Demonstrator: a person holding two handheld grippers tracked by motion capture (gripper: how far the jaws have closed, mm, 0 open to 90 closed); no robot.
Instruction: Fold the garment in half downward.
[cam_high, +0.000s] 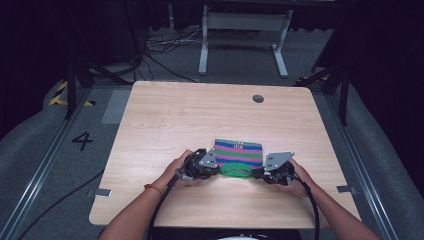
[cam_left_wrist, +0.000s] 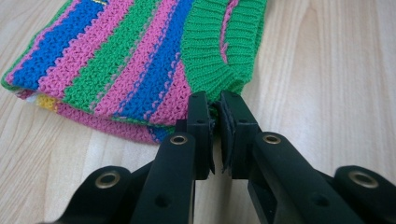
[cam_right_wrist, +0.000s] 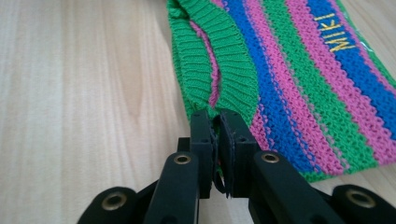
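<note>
Near the front edge of the bench (cam_high: 165, 115), midway along it, lies the striped knit garment (cam_high: 239, 150). My left gripper (cam_left_wrist: 215, 105) is clamped on one end of its green ribbed band (cam_high: 236, 170), and my right gripper (cam_right_wrist: 215, 119) is clamped on the other end.

Bare desk (cam_high: 165, 115) lies open on the far side and at both ends of the striped knit garment (cam_high: 239, 151), the 1 obstacle, lying flat near the front edge. A small round hole (cam_high: 258, 98) marks the far right of the desk.
</note>
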